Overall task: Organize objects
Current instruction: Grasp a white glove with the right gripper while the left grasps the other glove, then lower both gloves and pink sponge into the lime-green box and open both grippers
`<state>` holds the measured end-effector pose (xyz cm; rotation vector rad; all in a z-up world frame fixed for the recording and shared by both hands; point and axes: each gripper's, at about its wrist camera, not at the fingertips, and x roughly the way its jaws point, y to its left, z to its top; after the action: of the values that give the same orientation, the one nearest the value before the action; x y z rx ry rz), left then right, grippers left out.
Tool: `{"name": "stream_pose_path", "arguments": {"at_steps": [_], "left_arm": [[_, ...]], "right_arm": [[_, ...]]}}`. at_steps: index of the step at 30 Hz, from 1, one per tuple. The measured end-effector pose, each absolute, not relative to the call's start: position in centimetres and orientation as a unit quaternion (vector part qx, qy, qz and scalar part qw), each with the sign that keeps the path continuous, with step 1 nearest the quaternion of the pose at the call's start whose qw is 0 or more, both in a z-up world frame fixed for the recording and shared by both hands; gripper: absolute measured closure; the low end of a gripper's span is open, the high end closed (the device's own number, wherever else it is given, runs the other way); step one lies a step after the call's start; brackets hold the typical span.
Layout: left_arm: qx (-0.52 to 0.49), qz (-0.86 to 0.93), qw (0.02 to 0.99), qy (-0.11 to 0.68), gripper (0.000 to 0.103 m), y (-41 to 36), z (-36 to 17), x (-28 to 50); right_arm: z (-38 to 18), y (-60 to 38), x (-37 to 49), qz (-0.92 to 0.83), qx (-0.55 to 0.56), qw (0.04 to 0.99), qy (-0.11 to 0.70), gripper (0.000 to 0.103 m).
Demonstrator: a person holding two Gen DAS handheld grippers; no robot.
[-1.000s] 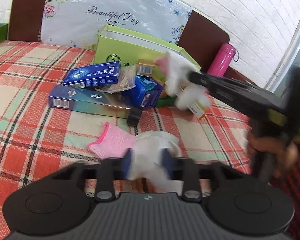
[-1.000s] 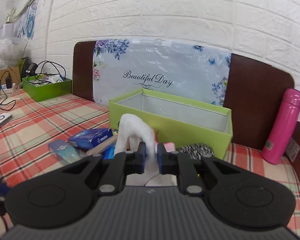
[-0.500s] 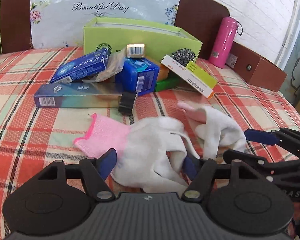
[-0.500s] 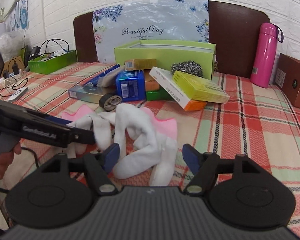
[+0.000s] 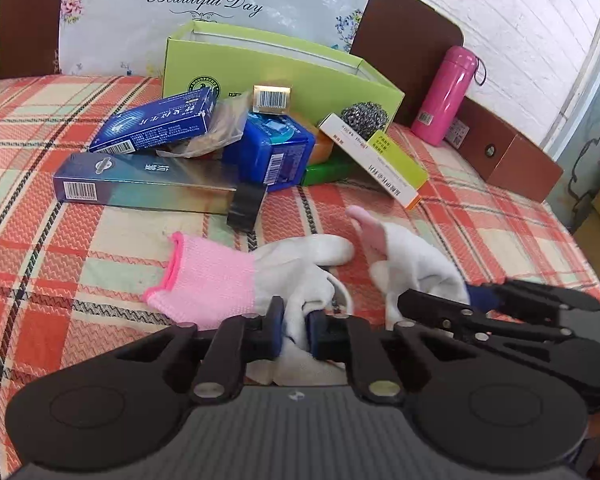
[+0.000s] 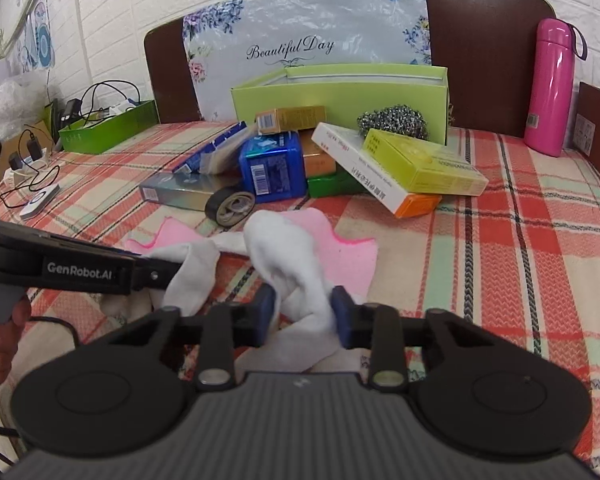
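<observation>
gloves, two white ones with pink cuffs, lie on the plaid tabletop in front of the pile of boxes. left glove lies flat, cuff pointing left; left tongs have just been closing and now clench a white fold of it between the blue pads. right glove is bunched up, its pink cuff spread flat behind; right tongs have just been closing too and pinch its white fingers. both tongs sit just beside each other. black tape roll stands just behind the gloves, touching the long blue box. green open box at the back, steel scrubber against it. pink bottle stands upright far right.
</observation>
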<state>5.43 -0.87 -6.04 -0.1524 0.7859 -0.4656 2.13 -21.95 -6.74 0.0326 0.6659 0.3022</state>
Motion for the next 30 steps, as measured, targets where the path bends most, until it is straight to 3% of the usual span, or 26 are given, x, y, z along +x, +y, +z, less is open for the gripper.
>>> {"name": "stream_pose_path", "arguments": {"at_steps": [4, 15, 22, 30], "left_arm": [[-0.095, -0.25, 0.894, 0.361, 0.095, -0.3, -4.1, 4.9], [-0.145, -0.292, 0.912, 0.25, 0.095, 0.7, 4.8, 8.2], [-0.158, -0.285, 0.922, 0.208, 0.095, -0.1, 8.4, 13.7], [-0.199, -0.269, 0.919, 0.206, 0.095, -0.3, 8.4, 23.1]], "right_arm": [[-5.3, -22.5, 1.9, 0.163, 0.039, 0.935, 0.313, 0.087], [2.7, -24.3, 5.0, 0.18, 0.066, 0.958, 0.215, 0.088], [6.0, -25.0, 9.8, 0.15, 0.04, 0.972, 0.175, 0.087], [5.9, -26.0, 17.4, 0.119, 0.024, 0.977, 0.174, 0.087]]}}
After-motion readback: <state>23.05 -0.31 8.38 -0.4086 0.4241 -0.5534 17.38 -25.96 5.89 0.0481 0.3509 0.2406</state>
